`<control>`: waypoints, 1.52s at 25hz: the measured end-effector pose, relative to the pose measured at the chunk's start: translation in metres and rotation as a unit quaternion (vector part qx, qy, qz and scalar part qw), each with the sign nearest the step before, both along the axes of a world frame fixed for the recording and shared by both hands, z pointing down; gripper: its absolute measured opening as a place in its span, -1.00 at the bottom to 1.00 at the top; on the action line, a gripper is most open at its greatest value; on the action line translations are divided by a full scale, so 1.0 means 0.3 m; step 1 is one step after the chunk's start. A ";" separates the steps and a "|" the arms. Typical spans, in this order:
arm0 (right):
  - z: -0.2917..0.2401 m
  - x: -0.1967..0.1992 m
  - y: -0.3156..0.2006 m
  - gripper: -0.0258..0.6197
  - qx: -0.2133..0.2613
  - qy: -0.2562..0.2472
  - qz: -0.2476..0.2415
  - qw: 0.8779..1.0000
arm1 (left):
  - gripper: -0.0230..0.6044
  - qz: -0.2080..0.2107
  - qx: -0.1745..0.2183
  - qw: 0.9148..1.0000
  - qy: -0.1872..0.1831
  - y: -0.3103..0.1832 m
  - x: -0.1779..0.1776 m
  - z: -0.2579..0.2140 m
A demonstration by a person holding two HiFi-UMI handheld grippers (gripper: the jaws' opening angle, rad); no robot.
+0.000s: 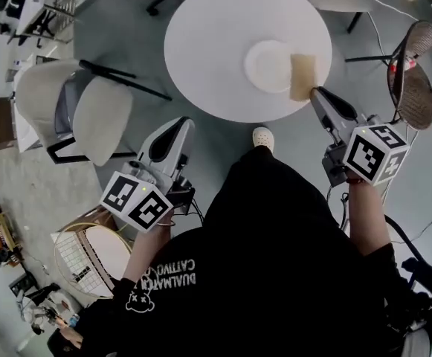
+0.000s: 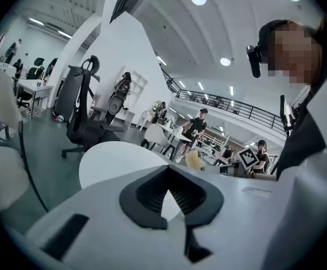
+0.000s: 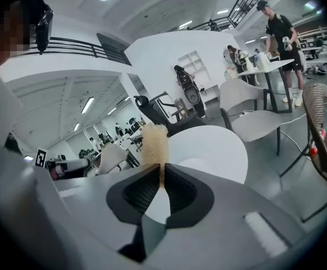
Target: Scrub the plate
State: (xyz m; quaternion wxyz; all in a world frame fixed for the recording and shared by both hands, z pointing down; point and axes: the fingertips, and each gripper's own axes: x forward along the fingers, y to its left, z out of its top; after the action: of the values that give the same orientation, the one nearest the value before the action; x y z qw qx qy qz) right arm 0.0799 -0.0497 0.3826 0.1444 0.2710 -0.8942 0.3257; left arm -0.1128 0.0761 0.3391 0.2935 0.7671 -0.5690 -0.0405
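A white plate (image 1: pixel 269 65) lies on the right part of the round white table (image 1: pixel 216 36). My right gripper (image 1: pixel 314 92) is shut on a tan sponge (image 1: pixel 302 76), which stands upright over the plate's right rim. In the right gripper view the sponge (image 3: pixel 153 144) sticks up from the closed jaws of the right gripper (image 3: pixel 162 171), with the plate (image 3: pixel 196 163) just beyond. My left gripper (image 1: pixel 181 125) hangs off the table's near edge, over the floor, shut on nothing. In the left gripper view the left gripper (image 2: pixel 168 172) has its jaw tips meeting, and the sponge (image 2: pixel 193 161) shows far off.
A white chair (image 1: pixel 78 110) stands at the left and a wicker chair (image 1: pixel 418 73) at the right. A round wire basket (image 1: pixel 89 253) sits low on the left. The person's shoe (image 1: pixel 262 137) is under the table's near edge. Black cables run on the floor.
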 end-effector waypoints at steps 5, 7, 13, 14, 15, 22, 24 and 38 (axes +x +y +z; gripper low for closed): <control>0.140 -0.071 -0.098 -0.82 -0.021 0.040 -0.061 0.997 | -0.93 0.025 -0.049 0.998 0.035 -0.172 0.091 0.127; 0.185 -0.095 -0.143 -0.82 -0.028 0.055 -0.092 0.994 | -0.93 0.040 -0.067 0.996 0.042 -0.245 0.142 0.170; 0.259 -0.184 -0.228 -0.82 -0.059 0.073 -0.118 0.989 | -0.93 0.075 -0.090 0.992 0.056 -0.365 0.216 0.265; 0.274 -0.199 -0.245 -0.82 -0.062 0.082 -0.118 0.988 | -0.93 0.078 -0.095 0.991 0.056 -0.384 0.218 0.281; 0.287 -0.214 -0.259 -0.82 -0.066 0.091 -0.116 0.987 | -0.93 0.080 -0.101 0.990 0.056 -0.404 0.217 0.295; 0.361 -0.329 -0.296 -0.82 -0.088 0.123 -0.077 0.985 | -0.93 0.116 -0.148 0.979 0.082 -0.450 0.162 0.400; 0.366 -0.352 -0.291 -0.82 -0.100 0.136 -0.063 0.984 | -0.93 0.148 -0.165 0.972 0.080 -0.453 0.165 0.433; 0.403 -0.369 -0.325 -0.82 -0.162 0.122 -0.003 0.979 | -0.93 0.214 -0.176 0.958 0.070 -0.528 0.169 0.414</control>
State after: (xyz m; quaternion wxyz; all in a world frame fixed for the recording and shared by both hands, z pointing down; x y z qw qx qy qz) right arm -0.0309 -0.1472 0.5035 0.2951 0.2794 -0.8059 0.4305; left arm -0.0620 -0.0823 0.4632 0.4651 0.8024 -0.3672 0.0708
